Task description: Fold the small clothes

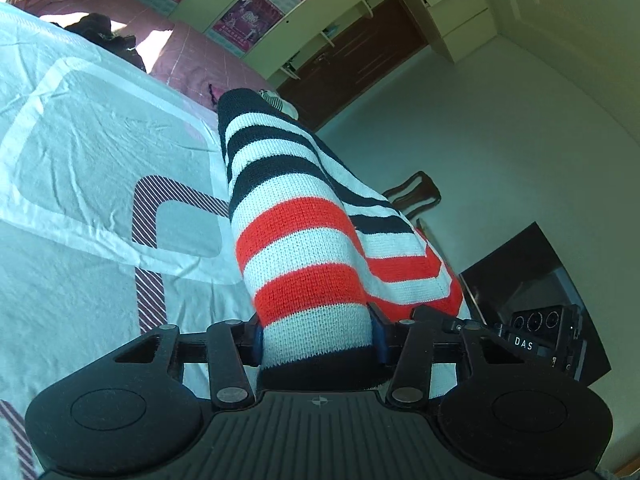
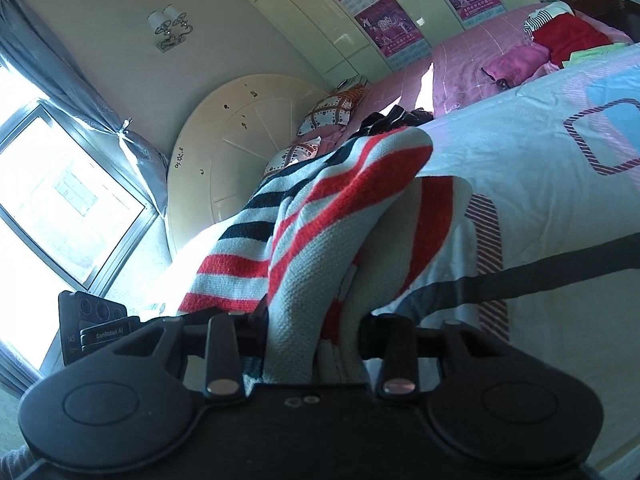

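A small knitted sweater (image 1: pixel 296 224) striped in white, red and dark navy hangs lifted above the bed. In the left wrist view my left gripper (image 1: pixel 318 340) is shut on one bunched end of it, with the knit packed between both blue pads. The fabric runs away from the jaws and droops toward the right. In the right wrist view my right gripper (image 2: pixel 314 340) is shut on another bunched part of the same sweater (image 2: pixel 332 216), which drapes up and over in front of the camera. The other gripper (image 1: pixel 536 340) shows at the right edge of the left wrist view.
A white bedsheet (image 1: pixel 92 168) with grey and striped shapes covers the bed beneath. Beyond it lies a pink quilt (image 2: pixel 472 60) with a red and a magenta garment (image 2: pixel 568 36), a dark garment (image 2: pixel 396 118) and pillows. A round headboard (image 2: pixel 240 140), a window and wardrobes surround the bed.
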Demonstrator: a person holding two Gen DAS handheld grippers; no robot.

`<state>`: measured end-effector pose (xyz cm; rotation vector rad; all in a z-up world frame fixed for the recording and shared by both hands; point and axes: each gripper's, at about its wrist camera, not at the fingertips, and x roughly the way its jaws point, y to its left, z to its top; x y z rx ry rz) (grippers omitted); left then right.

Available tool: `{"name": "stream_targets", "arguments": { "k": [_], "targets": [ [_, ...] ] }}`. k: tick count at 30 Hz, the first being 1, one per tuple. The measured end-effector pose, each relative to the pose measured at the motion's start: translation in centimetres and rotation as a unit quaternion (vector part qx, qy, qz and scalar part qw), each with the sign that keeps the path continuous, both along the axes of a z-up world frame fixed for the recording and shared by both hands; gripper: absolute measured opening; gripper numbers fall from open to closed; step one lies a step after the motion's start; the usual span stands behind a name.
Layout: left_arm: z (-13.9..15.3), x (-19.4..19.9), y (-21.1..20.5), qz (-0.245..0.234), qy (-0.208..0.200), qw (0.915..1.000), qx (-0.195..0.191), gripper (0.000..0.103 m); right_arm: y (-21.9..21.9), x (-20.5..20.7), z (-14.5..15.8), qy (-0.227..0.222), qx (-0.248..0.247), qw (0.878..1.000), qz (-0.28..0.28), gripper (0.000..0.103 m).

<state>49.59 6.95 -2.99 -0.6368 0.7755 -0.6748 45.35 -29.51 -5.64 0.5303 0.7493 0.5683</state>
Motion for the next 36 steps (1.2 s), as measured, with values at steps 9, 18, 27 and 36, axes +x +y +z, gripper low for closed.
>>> {"name": "stream_targets", "arguments": {
  "k": [9,18,27,36],
  "targets": [
    [2.3,-3.1,9.6,0.037,-0.016,0.9991,0.015,0.047,8.2,0.2,0.5,-0.007,0.015,1.0,0.027,0.037],
    [0.6,-4.6,18.7,0.088,0.005,0.9956,0.033,0.047,17.1,2.7,-1.5,0.015,0.026,0.997,0.075,0.037],
    [-7.3,-2.6,23.2,0.112,0.104,0.9869,0.05,0.053,23.4,5.4,-8.1,0.11,0.004,0.99,0.086,0.042],
    [-4.7,-7.4,22.8,0.103,0.066,0.988,0.094,0.073,19.4,0.9,-6.1,0.114,0.028,0.992,0.055,0.055]
  ]
}}
